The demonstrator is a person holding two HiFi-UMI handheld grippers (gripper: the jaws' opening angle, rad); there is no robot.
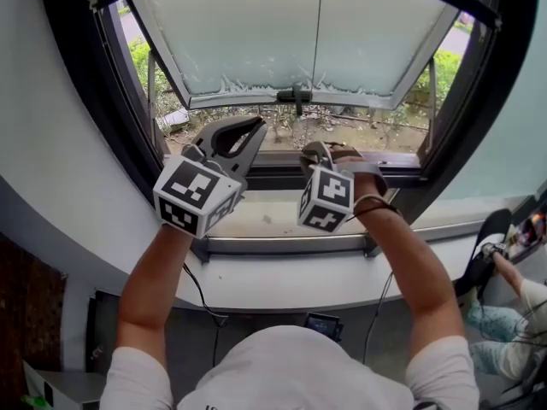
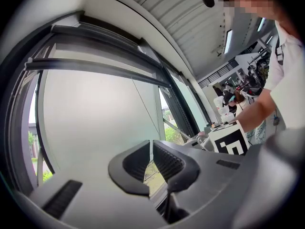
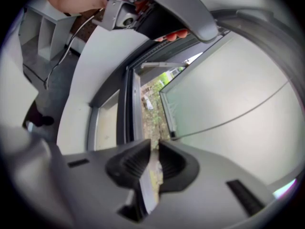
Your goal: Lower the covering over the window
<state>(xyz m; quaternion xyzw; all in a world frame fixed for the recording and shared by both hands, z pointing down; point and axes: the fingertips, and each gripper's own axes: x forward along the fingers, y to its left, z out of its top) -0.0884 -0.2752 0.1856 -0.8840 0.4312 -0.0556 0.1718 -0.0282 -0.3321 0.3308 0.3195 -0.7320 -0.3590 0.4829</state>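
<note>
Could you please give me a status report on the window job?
Left gripper jaws together, empty. Right gripper jaws shut on a thin pale strip. No covering seen over the window pane. Nothing in the way.
</note>
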